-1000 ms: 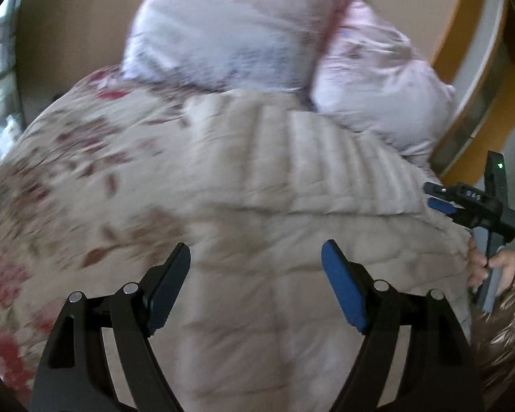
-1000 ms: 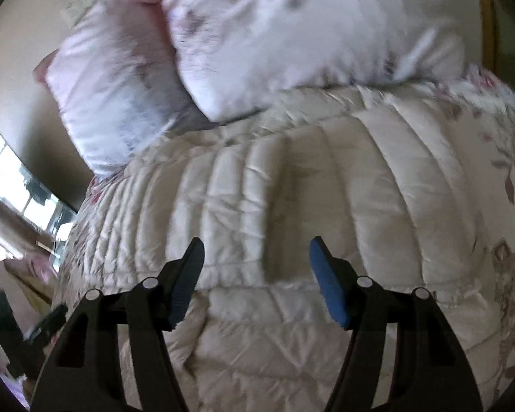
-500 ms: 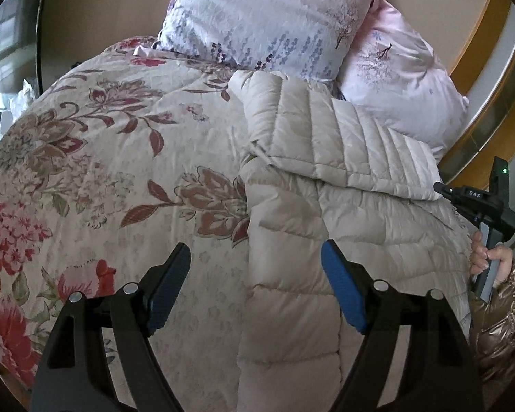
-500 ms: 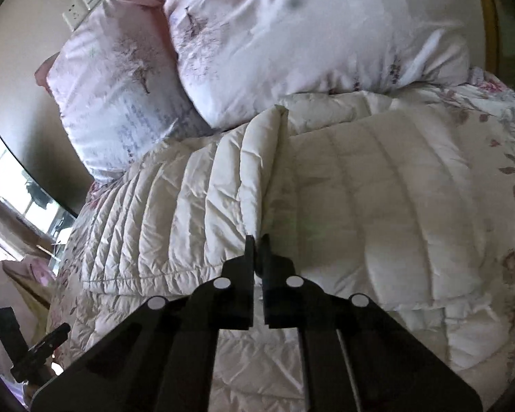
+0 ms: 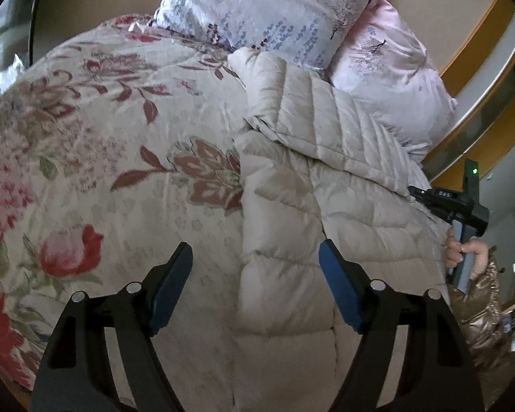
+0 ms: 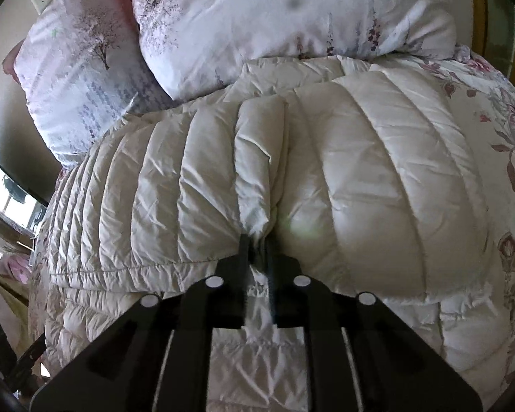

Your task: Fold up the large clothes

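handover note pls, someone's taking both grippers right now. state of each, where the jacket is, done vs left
Left gripper: open, holding nothing, above the near left edge of the puffer jacket.
Right gripper: shut on a pinch of the jacket at a fold edge near its middle.
Jacket: beige, quilted, lying on the floral quilt against the two pillows.
Done: one sleeve or side panel looks folded across the body.
Left: finish the fold the right gripper is carrying, bring in the other side, then probably fold lengthwise. Which side remains is hard to tell from these views.
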Motion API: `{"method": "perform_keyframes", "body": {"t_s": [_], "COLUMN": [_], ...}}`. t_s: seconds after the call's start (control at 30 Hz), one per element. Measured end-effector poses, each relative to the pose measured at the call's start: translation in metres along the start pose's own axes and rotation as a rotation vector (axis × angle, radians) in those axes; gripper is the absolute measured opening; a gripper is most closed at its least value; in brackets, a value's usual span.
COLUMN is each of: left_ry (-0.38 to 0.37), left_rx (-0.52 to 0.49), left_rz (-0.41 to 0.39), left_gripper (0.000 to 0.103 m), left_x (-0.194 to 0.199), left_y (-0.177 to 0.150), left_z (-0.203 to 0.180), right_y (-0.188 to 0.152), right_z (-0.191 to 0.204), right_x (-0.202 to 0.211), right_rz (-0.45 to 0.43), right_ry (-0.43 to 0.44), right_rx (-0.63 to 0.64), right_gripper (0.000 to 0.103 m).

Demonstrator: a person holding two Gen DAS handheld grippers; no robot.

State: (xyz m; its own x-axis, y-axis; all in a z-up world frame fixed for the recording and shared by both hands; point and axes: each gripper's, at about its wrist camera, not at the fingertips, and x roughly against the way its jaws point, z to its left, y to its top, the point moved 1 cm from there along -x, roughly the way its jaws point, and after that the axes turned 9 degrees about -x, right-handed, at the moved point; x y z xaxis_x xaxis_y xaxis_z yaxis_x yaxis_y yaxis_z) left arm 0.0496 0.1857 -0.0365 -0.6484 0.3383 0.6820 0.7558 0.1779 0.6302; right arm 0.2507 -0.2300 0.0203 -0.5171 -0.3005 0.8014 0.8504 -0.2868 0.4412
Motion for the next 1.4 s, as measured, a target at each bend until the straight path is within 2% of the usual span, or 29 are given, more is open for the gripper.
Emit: {"method": "perform_keyframes", "body": {"t_s": [0.07,0.13,0.2,0.33,0.43,0.67,0.87,1.0,1.1,1.3,1.37,1.4], "left_ry": [-0.019,-0.042,-0.065,-0.098,-0.130,-0.192,-0.237,-0.260,-0.261,-0.237,-0.245,-0.255], "left_rx": [0.008,0.013,0.019,0.023,0.026,0.026,0.007,-0.002,-0.019,-0.011,0.014,0.032], "left_rz": [-0.001,-0.010,-0.017,-0.024,-0.029,-0.028,-0.013,-0.004,0.012,0.098,0.110,0.112], "left_gripper": [0.076,0.076,0.075,0.075,0.075,0.075,0.075,0.075,0.075,0.075,0.075,0.075], "left_x": [0.001,0.005,0.008,0.014,0.021,0.037,0.052,0.059,0.062,0.048,0.040,0.035], "left_y": [-0.004,-0.009,-0.014,-0.024,-0.035,-0.059,-0.079,-0.088,-0.093,-0.107,-0.109,-0.110], "left_z": [0.000,0.000,-0.001,-0.003,-0.004,-0.010,-0.013,-0.013,-0.014,-0.013,-0.009,-0.006], "right_y": [-0.003,-0.008,-0.014,-0.033,-0.052,-0.112,-0.153,-0.169,-0.180,-0.198,-0.201,-0.203], "right_z": [-0.002,-0.009,-0.018,-0.055,-0.090,-0.158,-0.188,-0.207,-0.217,-0.213,-0.210,-0.209], "right_x": [0.010,0.024,0.039,0.077,0.104,0.150,0.170,0.168,0.155,0.125,0.119,0.118], "right_rz": [0.007,0.013,0.012,0.005,0.005,0.084,0.159,0.213,0.259,0.334,0.343,0.346], "right_ry": [0.030,0.073,0.098,0.133,0.140,0.142,0.112,0.092,0.126,0.262,0.290,0.308], "right_rx": [0.003,0.003,0.000,-0.019,-0.042,-0.082,-0.068,-0.078,-0.104,-0.135,-0.140,-0.142], "right_gripper": [0.032,0.051,0.060,0.070,0.074,0.078,0.082,0.087,0.087,0.087,0.079,0.070]}}
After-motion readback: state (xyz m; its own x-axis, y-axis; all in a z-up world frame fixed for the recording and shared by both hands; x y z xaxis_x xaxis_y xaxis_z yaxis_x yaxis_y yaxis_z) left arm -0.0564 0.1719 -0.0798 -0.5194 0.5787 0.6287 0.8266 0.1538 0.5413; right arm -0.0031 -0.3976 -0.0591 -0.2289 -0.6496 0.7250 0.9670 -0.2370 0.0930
